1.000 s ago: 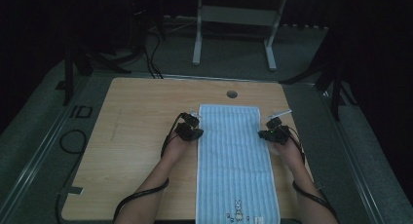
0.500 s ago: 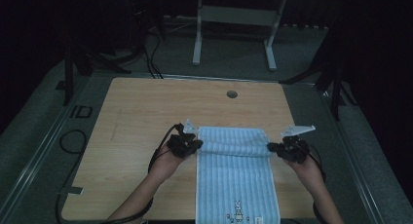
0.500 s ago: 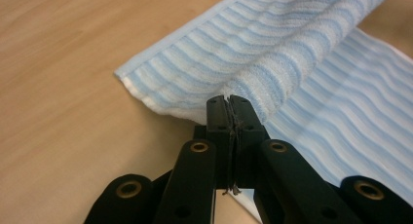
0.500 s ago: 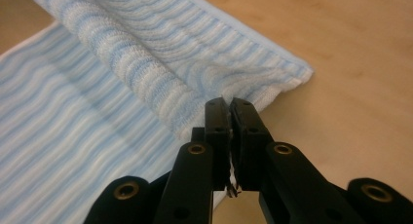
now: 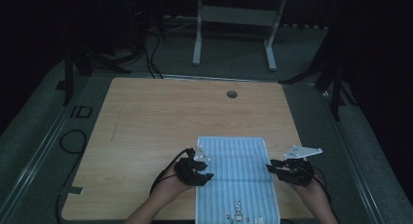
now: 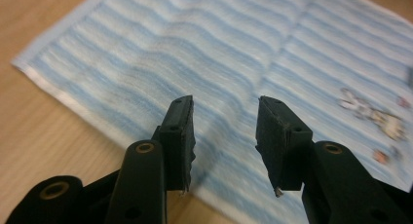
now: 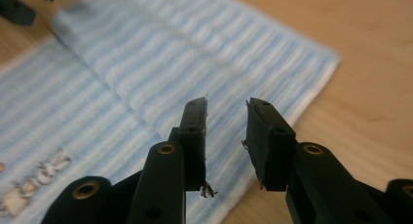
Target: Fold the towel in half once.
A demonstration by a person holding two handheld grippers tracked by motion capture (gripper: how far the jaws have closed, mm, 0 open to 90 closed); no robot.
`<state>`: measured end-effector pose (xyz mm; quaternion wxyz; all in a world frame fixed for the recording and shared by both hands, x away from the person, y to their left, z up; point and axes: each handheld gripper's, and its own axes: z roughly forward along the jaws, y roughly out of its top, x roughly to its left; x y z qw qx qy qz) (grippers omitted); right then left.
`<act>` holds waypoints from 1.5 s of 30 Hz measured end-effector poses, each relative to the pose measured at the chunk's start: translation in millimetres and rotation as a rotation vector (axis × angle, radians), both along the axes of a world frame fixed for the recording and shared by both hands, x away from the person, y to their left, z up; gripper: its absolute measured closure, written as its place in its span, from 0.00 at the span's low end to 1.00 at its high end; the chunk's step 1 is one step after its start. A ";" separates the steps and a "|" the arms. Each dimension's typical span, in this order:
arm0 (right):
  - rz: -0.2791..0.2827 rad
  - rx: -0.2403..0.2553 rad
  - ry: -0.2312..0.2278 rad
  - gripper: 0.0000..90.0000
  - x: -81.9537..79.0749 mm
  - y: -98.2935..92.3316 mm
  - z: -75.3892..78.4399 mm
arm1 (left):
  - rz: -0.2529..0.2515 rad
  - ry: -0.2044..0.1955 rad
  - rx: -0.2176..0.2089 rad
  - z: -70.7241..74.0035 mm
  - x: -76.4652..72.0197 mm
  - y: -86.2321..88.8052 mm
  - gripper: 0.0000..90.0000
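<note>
1. The blue-striped towel (image 5: 237, 177) lies folded on the wooden table (image 5: 160, 131), its near end at the table's front edge, with the small rabbit print (image 5: 237, 210) showing. The left gripper (image 5: 207, 177) sits at the towel's left edge and the right gripper (image 5: 270, 168) at its right edge. Both have just been opening, and each pair of jaws stands apart with nothing between them, as the two gripper views show.
2. The folded layer looks loose: a soft ridge (image 6: 272, 68) runs across the cloth. If either hand pulls away low, a pad could likely catch the top layer and drag the fold open.
3. A second fold would need both layers pinched together. Grabbing only the top one would probably peel it back.
4. Uneven lifting of the two sides could skew the edges.
5. The near end lies at the table's edge, so a tug toward the person might slide the towel off.
</note>
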<state>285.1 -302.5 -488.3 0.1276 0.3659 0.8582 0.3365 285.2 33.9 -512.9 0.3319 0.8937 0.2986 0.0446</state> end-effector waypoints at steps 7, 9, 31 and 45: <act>0.007 -0.060 0.067 0.75 18.3 7.0 -46.6 | 0.057 0.023 -0.010 -27.3 14.4 -0.4 0.65; 0.008 -0.045 0.070 0.75 25.0 6.0 -47.5 | 0.054 0.011 -0.001 -27.1 18.3 -0.1 0.65; -0.007 -0.045 0.097 0.75 100.0 34.2 -47.0 | 0.136 -0.008 -0.005 -28.6 79.9 24.8 0.66; -0.015 -0.034 0.100 0.72 106.4 40.1 -46.1 | 0.155 -0.030 0.021 -22.5 80.4 28.1 0.58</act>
